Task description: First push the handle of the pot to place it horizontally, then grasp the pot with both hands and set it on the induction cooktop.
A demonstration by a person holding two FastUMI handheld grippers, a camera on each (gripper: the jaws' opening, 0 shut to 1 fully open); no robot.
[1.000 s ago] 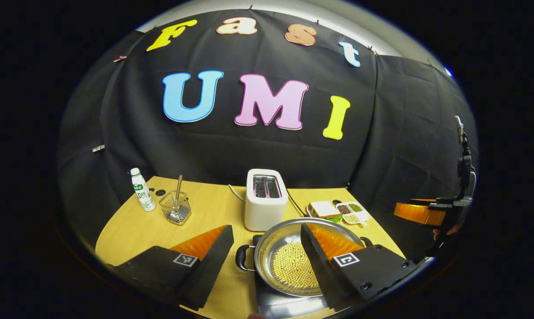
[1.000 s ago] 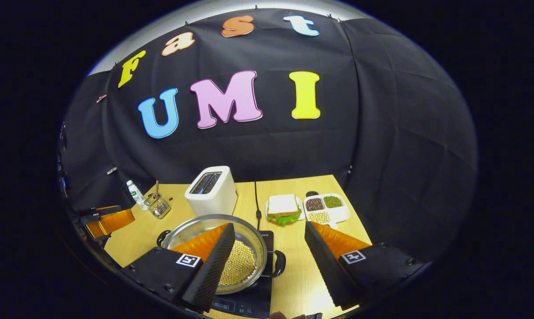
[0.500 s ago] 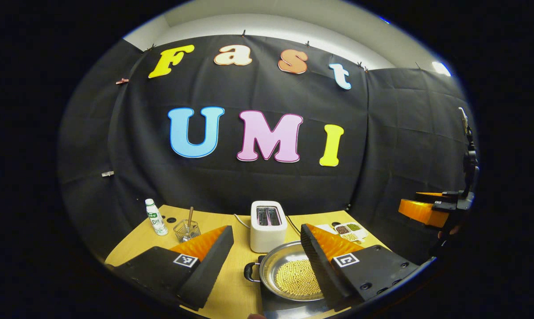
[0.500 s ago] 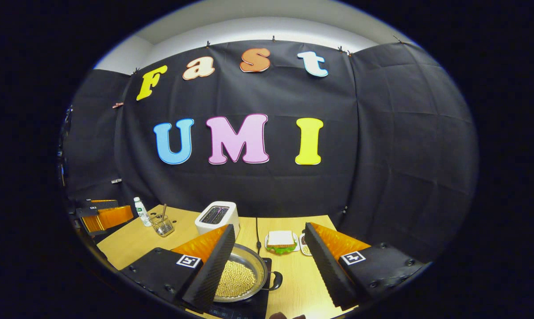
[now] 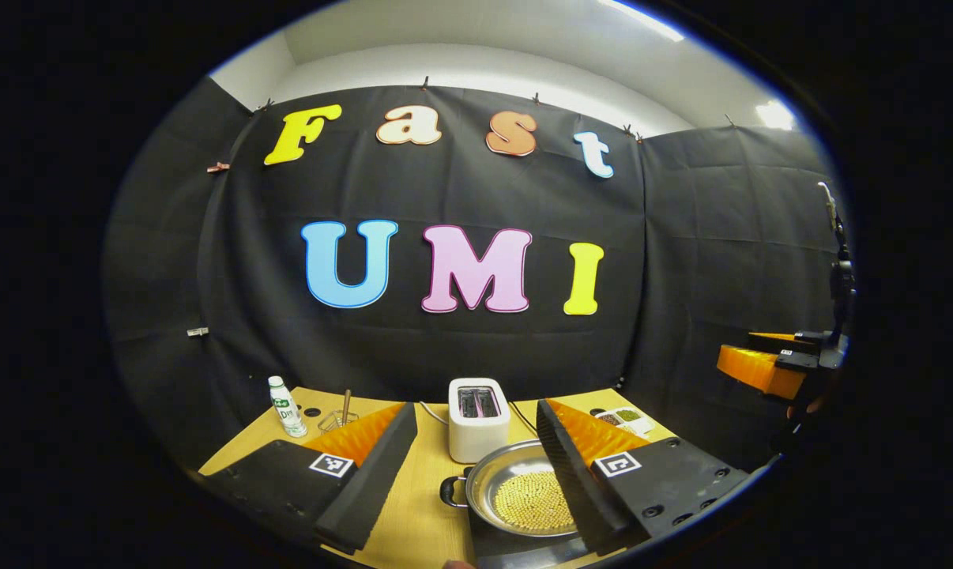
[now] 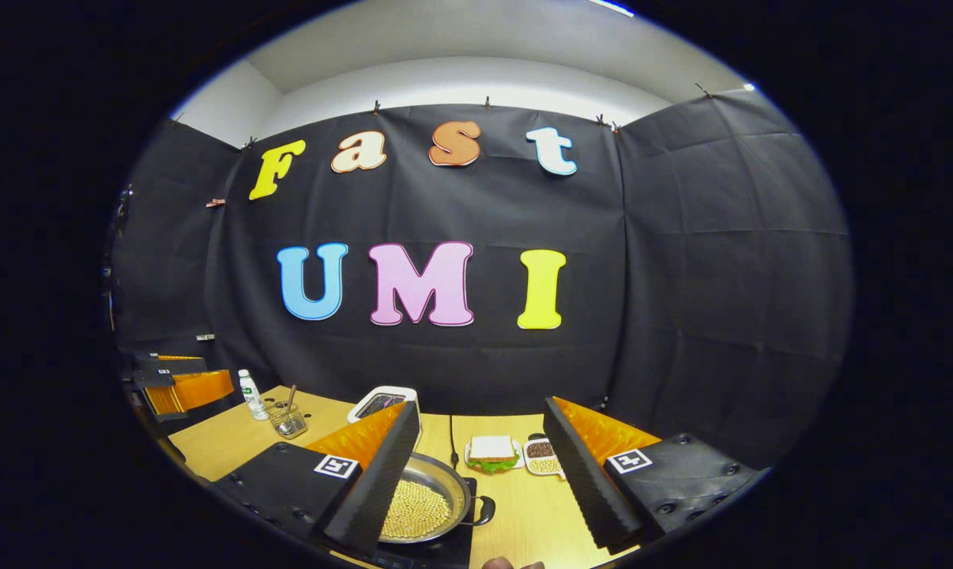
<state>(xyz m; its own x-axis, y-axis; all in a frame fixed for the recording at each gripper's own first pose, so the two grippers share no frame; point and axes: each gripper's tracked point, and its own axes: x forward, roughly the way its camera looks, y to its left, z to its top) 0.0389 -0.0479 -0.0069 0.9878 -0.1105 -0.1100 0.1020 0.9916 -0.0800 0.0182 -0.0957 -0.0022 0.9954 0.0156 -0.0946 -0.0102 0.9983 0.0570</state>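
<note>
Partly hidden behind the inner finger of each gripper, one pot (image 5: 524, 494) of yellow beans sits on the black induction cooktop (image 5: 516, 549), whose near edge is cut off. Left gripper (image 5: 476, 466): jaws spread wide, holding nothing, the pot ahead and low between its fingers. Right gripper (image 6: 480, 470): likewise wide and empty, the pot (image 6: 425, 506) ahead beside its left finger. One toaster (image 5: 478, 419), one bottle (image 5: 288, 405), one sandwich (image 6: 491, 452) and one divided dish (image 6: 541, 457) stand beyond; the dish's contents are hard to make out.
</note>
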